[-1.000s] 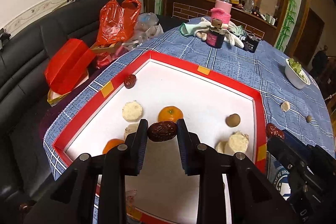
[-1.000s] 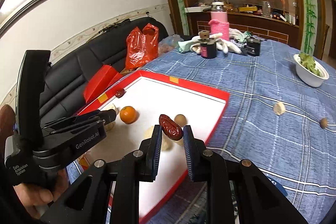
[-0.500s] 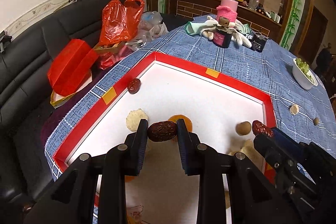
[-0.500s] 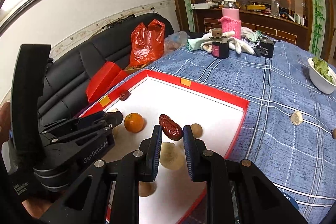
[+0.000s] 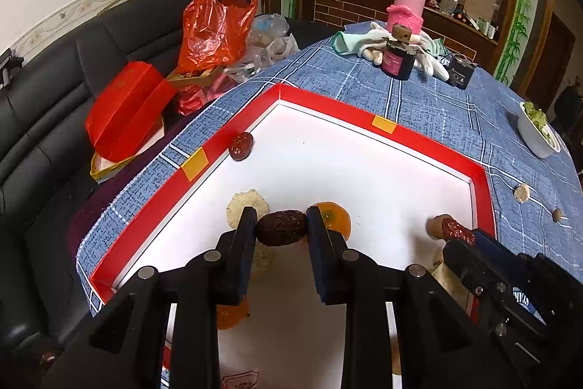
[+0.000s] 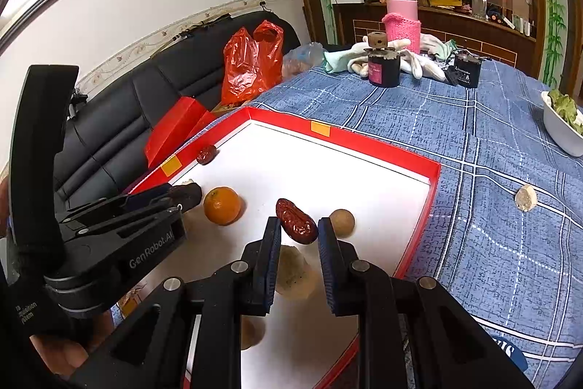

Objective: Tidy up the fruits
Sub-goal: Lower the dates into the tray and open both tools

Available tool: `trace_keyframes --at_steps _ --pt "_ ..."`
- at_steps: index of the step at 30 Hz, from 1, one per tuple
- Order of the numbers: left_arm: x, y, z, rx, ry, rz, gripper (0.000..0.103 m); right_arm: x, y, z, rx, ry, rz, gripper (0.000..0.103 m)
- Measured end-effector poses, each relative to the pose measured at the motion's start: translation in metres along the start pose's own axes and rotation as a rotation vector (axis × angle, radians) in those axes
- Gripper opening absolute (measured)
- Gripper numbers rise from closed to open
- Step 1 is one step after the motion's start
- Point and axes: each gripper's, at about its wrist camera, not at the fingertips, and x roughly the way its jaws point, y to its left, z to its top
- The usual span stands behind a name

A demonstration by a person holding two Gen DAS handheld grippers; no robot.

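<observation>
Left hand-held gripper [image 5: 281, 228] clamps a dark date [image 5: 281, 228]; right hand-held gripper [image 6: 299, 229] pinches a red date [image 6: 296, 221] over the tray [image 6: 430, 192]. Either could slip and roll among the fruit if released high.
</observation>
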Motion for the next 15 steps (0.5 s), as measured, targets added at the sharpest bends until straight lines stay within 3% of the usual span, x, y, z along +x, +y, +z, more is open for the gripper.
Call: trace_keyframes --at_steps 12,13,15 --pt "0.004 0.005 0.004 -0.034 0.024 0.036 0.028 0.000 -0.003 0.002 0.014 0.004 0.014 0.024" --pt "0.005 0.006 0.004 -0.040 0.038 0.037 0.033 -0.002 -0.003 0.002 0.016 -0.001 0.015 0.027" --pt "0.006 0.006 0.004 -0.052 0.054 0.056 0.071 -0.010 -0.006 0.003 0.021 -0.023 0.022 0.033"
